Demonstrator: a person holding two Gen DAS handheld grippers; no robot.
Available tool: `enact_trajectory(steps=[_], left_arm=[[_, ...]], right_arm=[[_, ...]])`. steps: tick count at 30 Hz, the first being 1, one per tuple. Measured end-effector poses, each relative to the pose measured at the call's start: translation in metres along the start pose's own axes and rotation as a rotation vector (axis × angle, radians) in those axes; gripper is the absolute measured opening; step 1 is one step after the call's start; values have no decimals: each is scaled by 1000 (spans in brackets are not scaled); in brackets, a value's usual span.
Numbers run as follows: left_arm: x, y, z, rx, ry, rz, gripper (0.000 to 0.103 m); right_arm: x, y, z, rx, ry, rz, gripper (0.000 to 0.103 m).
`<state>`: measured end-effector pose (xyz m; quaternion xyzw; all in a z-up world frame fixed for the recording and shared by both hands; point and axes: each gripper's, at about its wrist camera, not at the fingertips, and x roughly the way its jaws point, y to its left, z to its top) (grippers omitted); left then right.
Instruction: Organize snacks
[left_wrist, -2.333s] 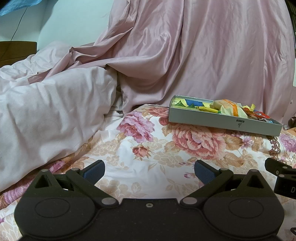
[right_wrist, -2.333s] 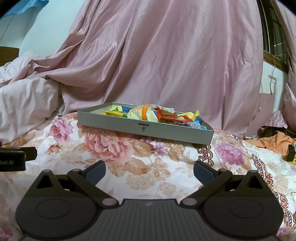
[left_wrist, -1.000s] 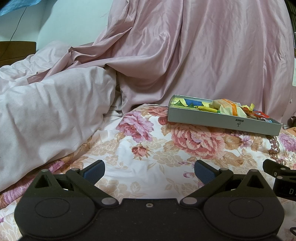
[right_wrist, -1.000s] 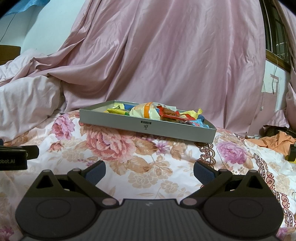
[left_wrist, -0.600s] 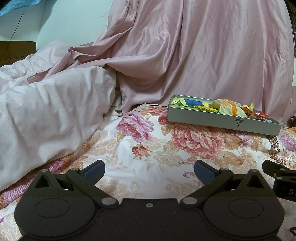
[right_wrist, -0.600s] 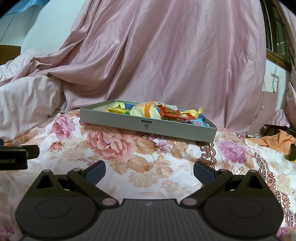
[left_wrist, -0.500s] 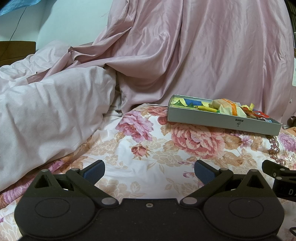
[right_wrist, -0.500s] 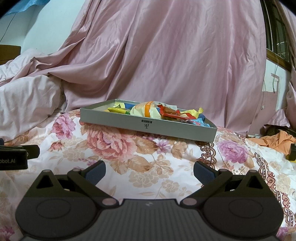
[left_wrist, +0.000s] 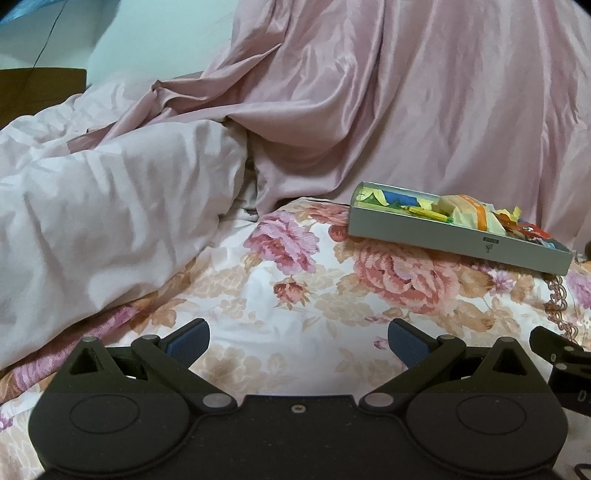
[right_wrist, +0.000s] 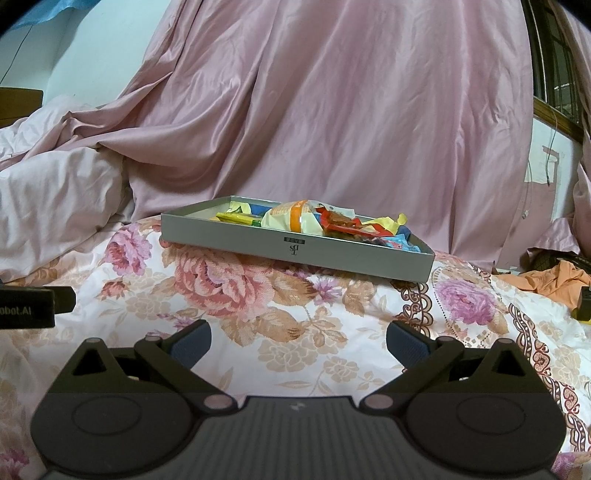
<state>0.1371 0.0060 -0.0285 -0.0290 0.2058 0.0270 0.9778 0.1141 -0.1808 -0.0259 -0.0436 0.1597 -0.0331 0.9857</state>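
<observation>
A: Nearest, on this side of the shallow grey cardboard tray (right_wrist: 295, 251)?

B: Two black two-finger grippers, low over the floral-print bedspread (right_wrist: 295, 332). Left gripper (left_wrist: 297, 341) spread wide, nothing between the blue pads. Right gripper (right_wrist: 297, 341) likewise spread, empty.

A: And the tray itself?

B: Flat on the bedspread, beyond both grippers. Dead ahead of the right gripper; ahead and well off to the right of the left one. Long axis across the right gripper's view, near wall facing it, right end angled slightly nearer.

A: Contents?

B: Heap of crinkled bright snack packets (right_wrist: 317, 221) inside: yellow, orange-banded, red, blue. Piled loosely, bunched toward the tray's right half, left end mostly bare. None visible on the bedspread outside the tray.

A: Stage?

B: Hard to call. Fits packets all gathered in, or a jumble awaiting sorting.

A: Better placed for a reach?

B: Probably the right gripper, squarely facing the tray; from the left, a diagonal approach.

A: Behind the tray?

B: Draped pink satin sheet (right_wrist: 351, 110), with a rumpled pale quilt (left_wrist: 110, 203) to the tray's left.
</observation>
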Motion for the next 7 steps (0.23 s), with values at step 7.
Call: enact_trajectory(steps=[7], left_arm=[[1, 3, 1, -14, 3, 7, 102]], right_arm=[[1, -1, 0, -3, 4, 5, 103]])
